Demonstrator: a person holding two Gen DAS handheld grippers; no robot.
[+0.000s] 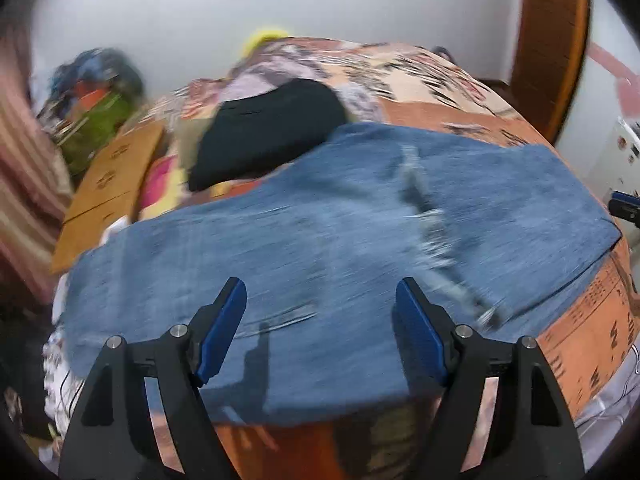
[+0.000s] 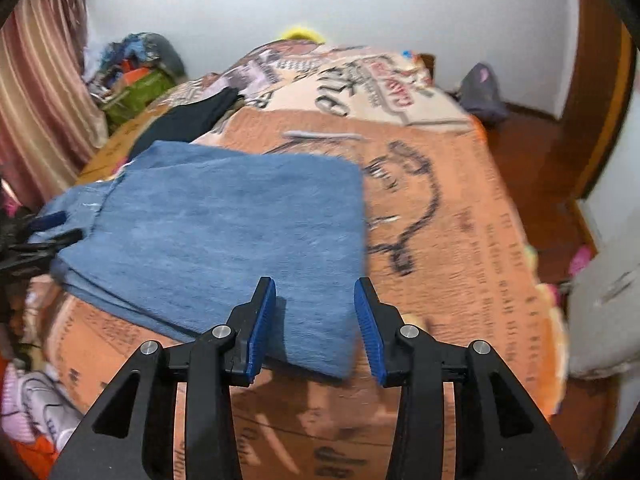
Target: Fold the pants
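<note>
My left claw (image 1: 320, 330) hangs with fingers spread wide and empty over the jeans (image 1: 340, 240), which lie flat across the near edge of the bed (image 2: 460, 220). My right claw (image 2: 316, 330) gapes empty above their right corner.

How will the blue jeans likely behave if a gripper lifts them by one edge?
The blue jeans lie flat in stacked layers on the bedspread, so they would probably droop and partly unfold rather than stay stiff. Denim that thick looks fairly heavy for cloth. Both the left gripper and right gripper are open, gripping nothing.
</note>
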